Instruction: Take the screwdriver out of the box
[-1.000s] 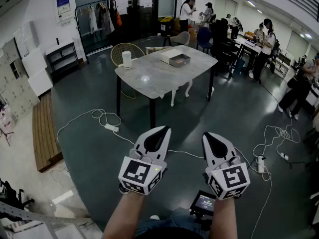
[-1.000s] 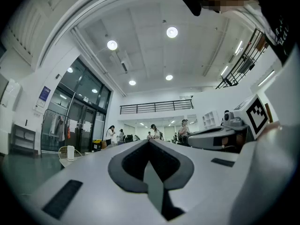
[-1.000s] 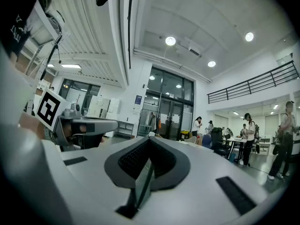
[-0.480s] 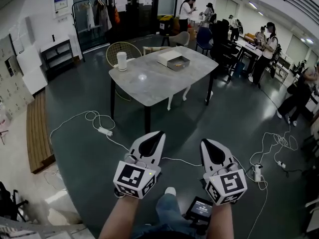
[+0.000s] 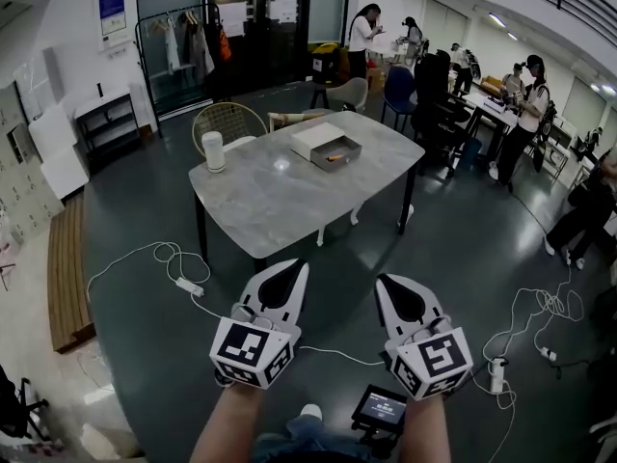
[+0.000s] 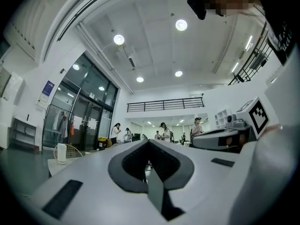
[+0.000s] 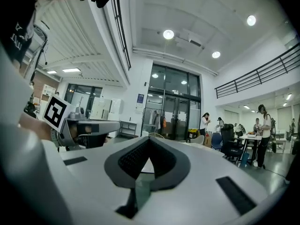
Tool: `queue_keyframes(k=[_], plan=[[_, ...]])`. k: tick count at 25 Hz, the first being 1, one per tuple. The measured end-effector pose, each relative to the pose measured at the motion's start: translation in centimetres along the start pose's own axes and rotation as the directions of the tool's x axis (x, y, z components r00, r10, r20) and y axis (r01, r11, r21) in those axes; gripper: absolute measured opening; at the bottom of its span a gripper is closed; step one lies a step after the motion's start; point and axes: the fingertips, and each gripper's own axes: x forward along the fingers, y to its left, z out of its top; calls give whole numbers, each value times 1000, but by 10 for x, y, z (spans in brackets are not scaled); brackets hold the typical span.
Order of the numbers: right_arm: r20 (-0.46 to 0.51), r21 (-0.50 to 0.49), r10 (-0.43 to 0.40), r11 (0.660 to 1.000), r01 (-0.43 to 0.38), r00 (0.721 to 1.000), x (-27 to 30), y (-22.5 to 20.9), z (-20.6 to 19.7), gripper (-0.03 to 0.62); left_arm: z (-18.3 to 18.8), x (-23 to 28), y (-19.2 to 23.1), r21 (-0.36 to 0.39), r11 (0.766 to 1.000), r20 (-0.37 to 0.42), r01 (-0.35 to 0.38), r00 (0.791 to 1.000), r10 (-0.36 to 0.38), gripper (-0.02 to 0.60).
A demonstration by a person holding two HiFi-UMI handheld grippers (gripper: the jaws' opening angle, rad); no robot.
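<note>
Fingers (image 5: pixel 289 289) of left gripper (image 5: pixel 298 266) and right gripper (image 5: pixel 382 282) are clenched, empty; box (image 5: pixel 328 148) well apart across the desk (image 5: pixel 253 205), so I'd approach level, unclenching before reaching in.

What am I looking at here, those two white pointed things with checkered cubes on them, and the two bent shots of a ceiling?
There is no robot here: a person holds a hand tool with a claw in each hand. The head view comes from a camera on the person's head and looks down at the left claw and the right claw. The patterned cubes are part of the tools. The left and right gripper views come from small wide-angle cameras riding on each tool and looking along its claw, which is why the hall and ceiling look bent.

Both claws are shut and hold nothing.

Ahead stands a pale stone-look table, not yet reached. On it are a white cylinder and an open grey box, with a white flat piece next to it, perhaps its lid. Something orange lies in the box, too small to name.
</note>
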Motion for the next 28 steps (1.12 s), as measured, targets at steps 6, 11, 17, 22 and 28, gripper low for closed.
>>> queue_keyframes(k=[6, 11, 17, 22, 28], plan=[[9, 36, 20, 999, -20, 1000, 36, -46, -9, 25, -10, 52, 14, 14, 1000, -24, -16, 1000, 16, 12], [-7, 50, 23, 999, -23, 1000, 59, -73, -24, 25, -21, 89, 26, 13, 1000, -40, -15, 999, 16, 12], [-21, 68, -1, 998, 2, 1000, 97, -114, -36, 25, -36, 147, 46, -4, 1000, -35, 16, 999, -16, 12], [-49, 50, -11, 999, 14, 999, 151, -155, -44, 25, -53, 208, 81, -32, 999, -35, 19, 999, -20, 12], [-76, 13, 3, 1000, -2, 997, 234, -207, -38, 25, -63, 287, 138, -71, 997, -22, -6, 1000, 5, 12]])
